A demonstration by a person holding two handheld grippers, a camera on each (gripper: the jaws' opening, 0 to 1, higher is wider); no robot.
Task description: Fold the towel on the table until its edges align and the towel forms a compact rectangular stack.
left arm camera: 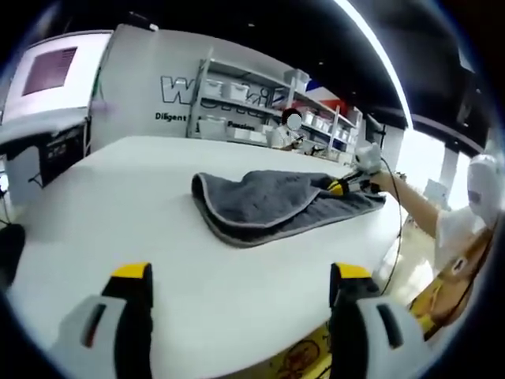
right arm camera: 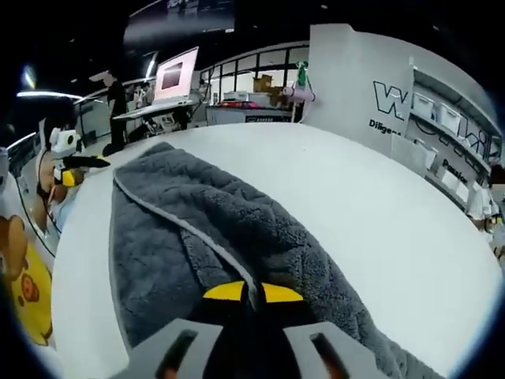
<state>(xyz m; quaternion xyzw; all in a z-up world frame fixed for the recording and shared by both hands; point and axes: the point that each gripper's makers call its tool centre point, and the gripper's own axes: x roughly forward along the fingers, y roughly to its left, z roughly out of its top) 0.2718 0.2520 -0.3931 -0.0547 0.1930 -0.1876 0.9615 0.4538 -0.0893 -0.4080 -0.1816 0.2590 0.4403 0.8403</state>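
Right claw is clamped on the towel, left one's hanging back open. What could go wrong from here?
1. The towel is bunched and only partly folded, and the right claw pinches one spot; pulling it alone may drag the heap instead of laying an even fold.
2. The towel lies near the table edge on the person's side, so a pull that way could slide it off.
3. The left claw is open and well short of the towel, so nothing anchors the other end.

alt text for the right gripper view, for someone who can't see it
The right gripper, yellow-tipped jaws closed, pinches a rumpled grey towel with a pale trimmed edge on a white table. The left gripper shows at far left, near the table's edge.
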